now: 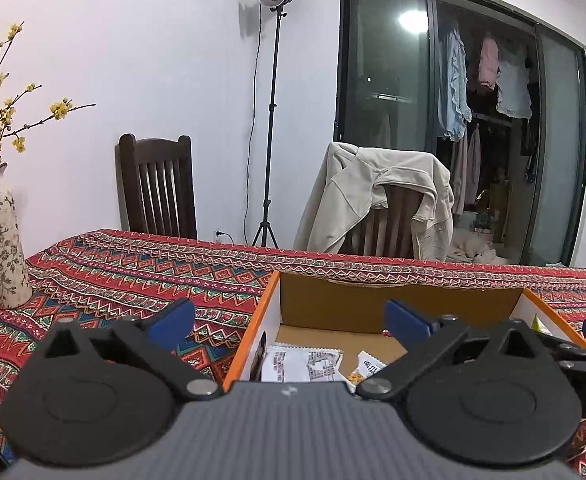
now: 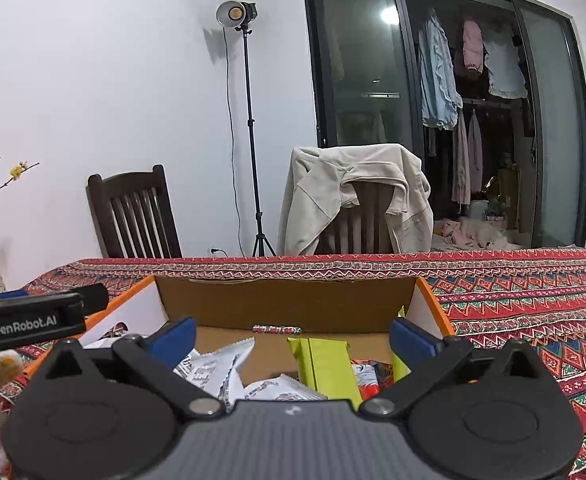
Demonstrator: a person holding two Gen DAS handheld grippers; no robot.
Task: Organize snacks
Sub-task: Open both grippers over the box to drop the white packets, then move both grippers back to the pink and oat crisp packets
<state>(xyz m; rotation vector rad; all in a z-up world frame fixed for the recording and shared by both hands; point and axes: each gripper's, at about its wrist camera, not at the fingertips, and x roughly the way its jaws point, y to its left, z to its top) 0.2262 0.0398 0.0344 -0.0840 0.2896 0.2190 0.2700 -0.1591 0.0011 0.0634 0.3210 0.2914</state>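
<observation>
The cardboard box (image 2: 285, 300) with the snacks stands on the patterned surface (image 2: 525, 304). Both the right gripper (image 2: 293, 338) and the left gripper (image 1: 289, 322) have their jaws wide apart and empty. In the right wrist view the yellow-green packet (image 2: 325, 364) lies low in the centre, directly under the jaws, its long axis pointing away. The right hand seems nearer to it.
</observation>
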